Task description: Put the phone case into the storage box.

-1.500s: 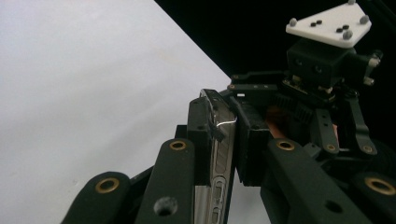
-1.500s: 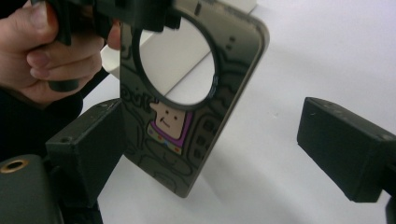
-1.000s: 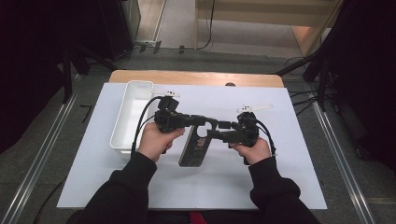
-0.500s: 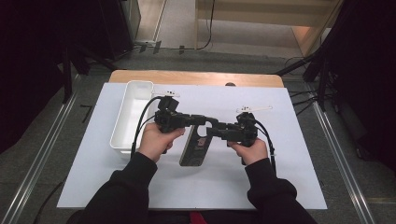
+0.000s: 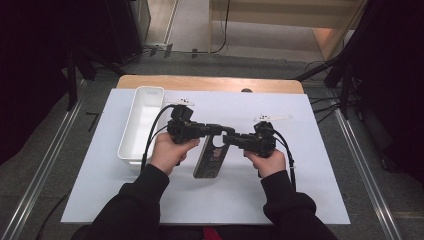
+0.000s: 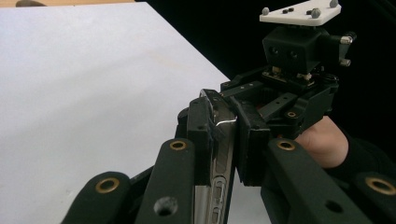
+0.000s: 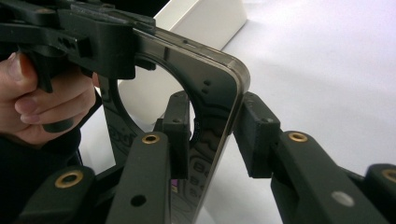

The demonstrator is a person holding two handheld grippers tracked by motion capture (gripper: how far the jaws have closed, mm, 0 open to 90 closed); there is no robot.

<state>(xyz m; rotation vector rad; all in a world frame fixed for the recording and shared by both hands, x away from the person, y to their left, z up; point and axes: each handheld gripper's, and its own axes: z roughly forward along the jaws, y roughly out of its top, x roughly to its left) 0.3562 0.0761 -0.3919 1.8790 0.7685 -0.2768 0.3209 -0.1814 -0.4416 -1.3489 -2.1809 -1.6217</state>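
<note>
A flat dark case (image 5: 209, 161) with a round hole near its top is held between both grippers over the white mat. My left gripper (image 5: 218, 129) is shut on its upper edge; in the left gripper view the pads (image 6: 201, 135) clamp the case's thin shiny rim (image 6: 223, 154). My right gripper (image 5: 229, 140) comes in from the right at the same top end. Its jaws have just been closing, and in the right gripper view they (image 7: 217, 133) now pinch the case's rounded corner (image 7: 224, 88) from both sides.
A long white tray (image 5: 134, 127) stands on the mat's left side, close to the left hand. The white mat (image 5: 310, 170) covers the table, with a wooden edge (image 5: 210, 83) at the back. Dark floor and cables surround the table.
The right gripper's jaws have closed onto the case's corner. Both hands and the case have stayed where they were.
</note>
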